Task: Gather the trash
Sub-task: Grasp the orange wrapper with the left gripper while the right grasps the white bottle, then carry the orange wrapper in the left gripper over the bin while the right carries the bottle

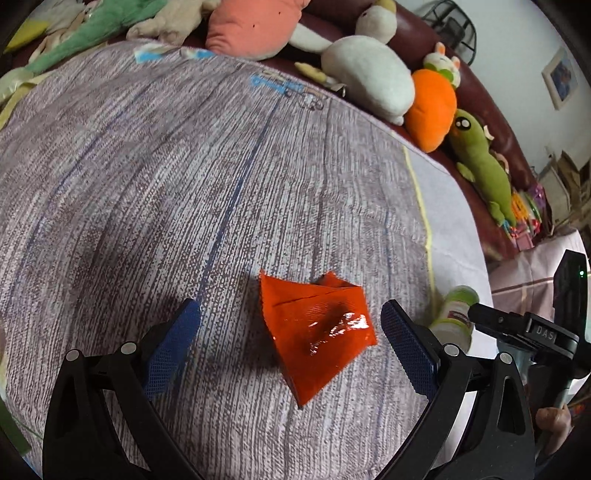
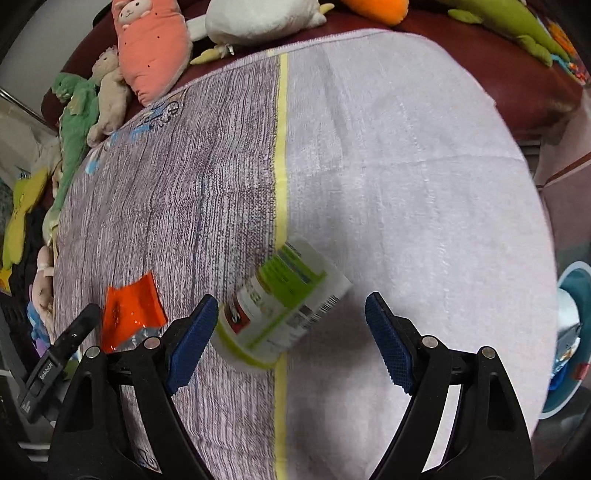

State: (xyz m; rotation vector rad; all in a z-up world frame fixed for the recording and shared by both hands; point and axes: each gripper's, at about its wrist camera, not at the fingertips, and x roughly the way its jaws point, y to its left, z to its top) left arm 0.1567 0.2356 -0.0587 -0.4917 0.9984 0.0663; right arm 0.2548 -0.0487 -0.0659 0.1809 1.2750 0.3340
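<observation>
An orange foil wrapper (image 1: 318, 332) lies crumpled on the striped blanket (image 1: 147, 177), between the fingers of my left gripper (image 1: 291, 343), which is open and untouched by it. It also shows in the right wrist view (image 2: 131, 314). A white bottle with a green label (image 2: 282, 306) lies on its side on the yellow stripe, between the fingers of my open right gripper (image 2: 291, 339), close to the left finger. The bottle also shows in the left wrist view (image 1: 452, 317).
Plush toys line the far edge of the blanket: a pink one (image 1: 255, 26), a white one (image 1: 369, 77), an orange carrot (image 1: 434, 110), a green one (image 1: 480, 162). A blue bin (image 2: 569, 343) with wrappers stands at the right, off the blanket.
</observation>
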